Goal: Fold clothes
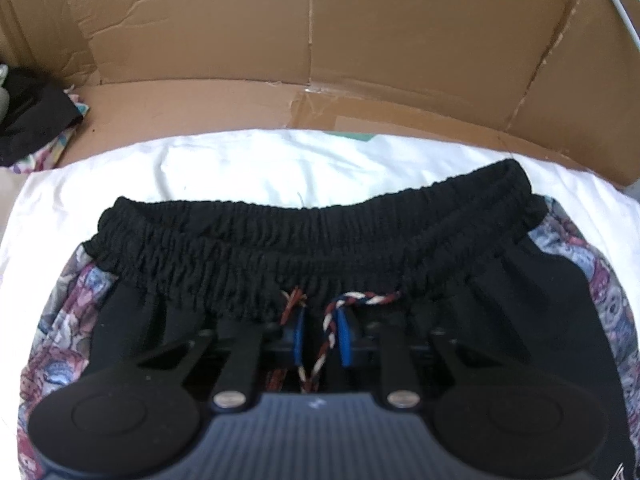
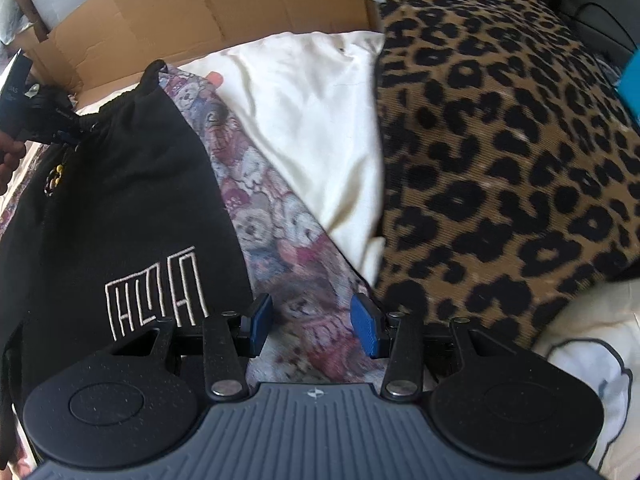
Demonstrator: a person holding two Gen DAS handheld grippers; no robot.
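**Shorts flat, grips being set before the first fold**

My left gripper (image 1: 320, 336) has its blue pads (image 1: 343, 336) drawn near together just below the waistband (image 1: 312, 236), the braided drawstring (image 1: 326, 332) running between them. I think cord and perhaps cloth are pinched, but the near blur keeps me from telling.

My right gripper (image 2: 314, 320) stands wide apart, holding nothing, pads (image 2: 365, 322) either side of the bear-print side panel (image 2: 264, 216) near the hem.

The black shorts (image 2: 120, 200) lie spread on a white sheet (image 1: 240, 168); the cardboard wall (image 1: 320, 40) sits at 12 o'clock and a leopard cushion (image 2: 500, 140) at 2 o'clock of the right view.

To do it well: close right on the panel edge, catching both layers. Confirm left grips fabric, not only cord. Lift both evenly, carrying one side over the other, seams aligned.
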